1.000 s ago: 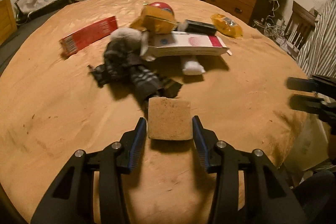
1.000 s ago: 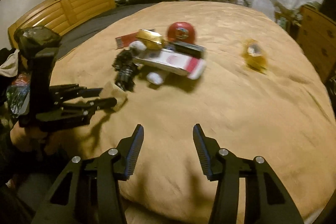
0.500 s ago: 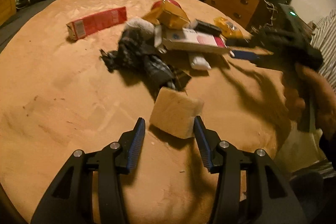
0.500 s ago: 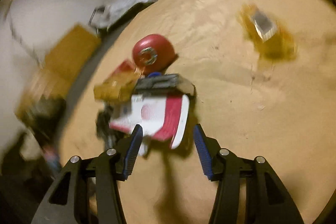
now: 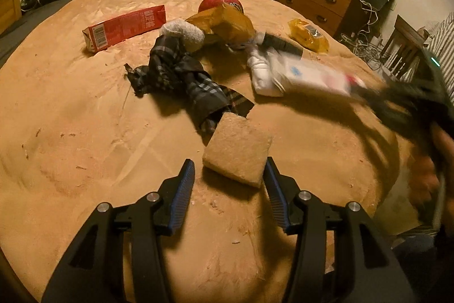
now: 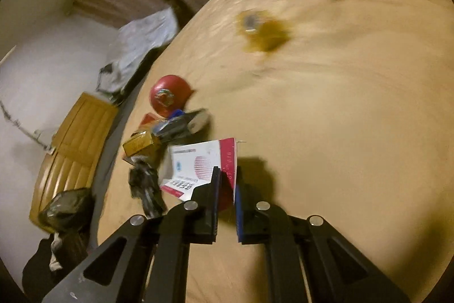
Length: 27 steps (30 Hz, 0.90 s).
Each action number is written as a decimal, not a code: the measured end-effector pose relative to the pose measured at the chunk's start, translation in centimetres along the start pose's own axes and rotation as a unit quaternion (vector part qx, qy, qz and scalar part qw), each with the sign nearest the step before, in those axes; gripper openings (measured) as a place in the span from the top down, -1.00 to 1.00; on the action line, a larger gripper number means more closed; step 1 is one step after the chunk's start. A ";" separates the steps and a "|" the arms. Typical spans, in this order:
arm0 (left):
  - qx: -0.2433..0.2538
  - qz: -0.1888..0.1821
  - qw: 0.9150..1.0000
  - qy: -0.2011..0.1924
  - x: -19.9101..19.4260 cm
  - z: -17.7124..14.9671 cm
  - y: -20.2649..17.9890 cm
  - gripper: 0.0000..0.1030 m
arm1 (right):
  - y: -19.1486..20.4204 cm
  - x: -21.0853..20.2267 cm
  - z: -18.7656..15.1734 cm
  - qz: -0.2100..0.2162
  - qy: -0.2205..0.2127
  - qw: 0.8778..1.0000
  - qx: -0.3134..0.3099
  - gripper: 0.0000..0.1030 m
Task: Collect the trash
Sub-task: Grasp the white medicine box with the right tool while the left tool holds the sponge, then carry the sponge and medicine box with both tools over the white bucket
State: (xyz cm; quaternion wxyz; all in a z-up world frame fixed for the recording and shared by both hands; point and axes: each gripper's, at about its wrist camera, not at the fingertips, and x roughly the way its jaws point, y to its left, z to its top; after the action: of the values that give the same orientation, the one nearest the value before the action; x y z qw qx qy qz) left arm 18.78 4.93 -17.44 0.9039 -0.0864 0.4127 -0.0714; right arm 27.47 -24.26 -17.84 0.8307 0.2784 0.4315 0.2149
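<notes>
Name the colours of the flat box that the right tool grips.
White with a red end panel: the flat box, clearest in the right wrist view, pinched by the right tool.

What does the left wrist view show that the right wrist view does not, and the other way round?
Only the left wrist view: the left gripper, jaws opening around a tan sponge, a long red carton and a wooden dresser.

Only the right wrist view: the right gripper shut on the edge of the white box, and a wooden headboard.

Both: the white box, the red ball, the yellow wrapper and the tan blanket.
</notes>
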 end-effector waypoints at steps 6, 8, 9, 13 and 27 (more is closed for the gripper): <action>-0.001 0.003 1.000 -0.004 -0.2 -0.2 0.0 -0.02 | 2.9 -5.1 -5.4 -0.044 0.026 0.989 -0.141 -0.28; 0.001 0.004 1.000 -0.004 -0.4 -0.4 0.1 -0.04 | 4.4 -6.4 -5.6 -0.074 0.020 0.976 -0.203 -0.33; 0.005 0.004 1.000 -0.003 -0.5 -0.5 0.1 -0.04 | 5.5 -6.8 -5.5 -0.091 0.023 0.964 -0.250 -0.38; 0.008 0.003 1.000 -0.001 -0.5 -0.3 0.2 -0.04 | 8.8 -4.5 -4.7 -0.106 0.078 0.918 -0.374 -0.46; 0.025 -0.003 1.000 0.000 0.5 0.9 -1.4 0.07 | 9.0 5.9 -3.6 -0.171 0.174 0.870 -0.429 -0.09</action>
State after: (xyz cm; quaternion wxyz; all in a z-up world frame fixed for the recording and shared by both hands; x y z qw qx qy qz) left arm 19.68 3.60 -16.94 0.9057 -0.0648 0.4102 -0.0849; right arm 26.52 -13.00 -17.28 0.8039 -0.2249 0.4751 0.2784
